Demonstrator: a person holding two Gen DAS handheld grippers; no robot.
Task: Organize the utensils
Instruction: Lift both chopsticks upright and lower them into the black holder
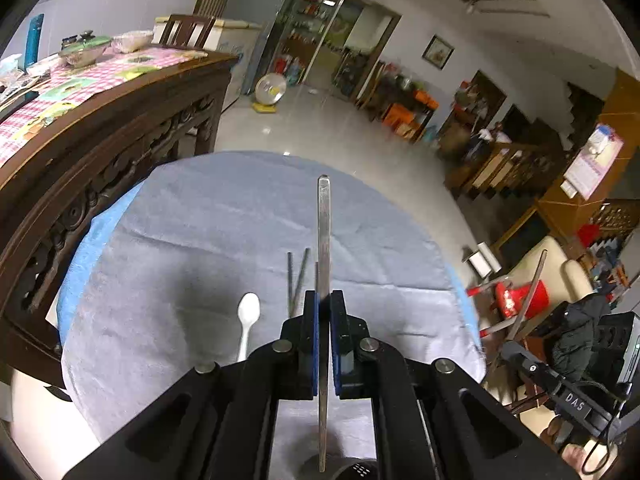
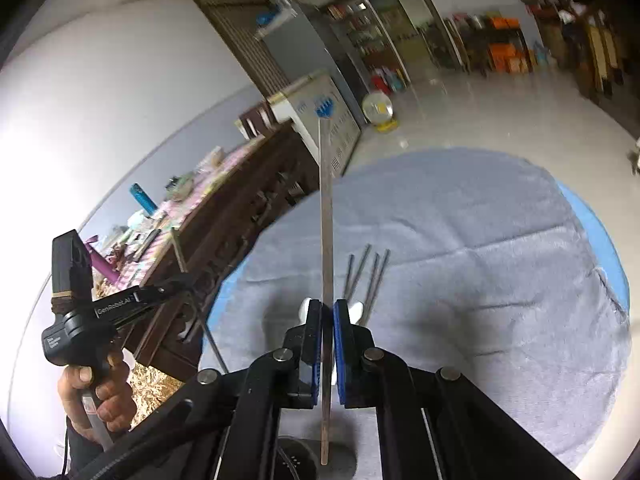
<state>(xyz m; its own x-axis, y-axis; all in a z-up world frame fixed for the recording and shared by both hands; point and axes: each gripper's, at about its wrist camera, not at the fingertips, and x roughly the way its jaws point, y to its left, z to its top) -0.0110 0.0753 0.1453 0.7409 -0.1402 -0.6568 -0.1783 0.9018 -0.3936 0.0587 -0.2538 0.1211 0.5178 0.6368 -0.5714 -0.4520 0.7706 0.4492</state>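
The left gripper [image 1: 324,312] has its jaws clamped on a flat metal utensil handle [image 1: 324,220] that stands edge-on above the round tabletop, which is covered with a grey cloth [image 1: 200,220]. The right gripper [image 2: 328,320] has its jaws closed tight on a second long metal utensil [image 2: 326,216], whose far end carries a blue, fork-like head [image 2: 324,109]. On the cloth, a white spoon [image 1: 247,318] lies just left of the left gripper as its camera sees it, with several dark chopsticks [image 2: 366,280] lying side by side just beyond the spoon, toward the middle of the cloth. A person's hand [image 2: 96,396] grips the handle of the left gripper, off the cloth's left edge in the right camera.
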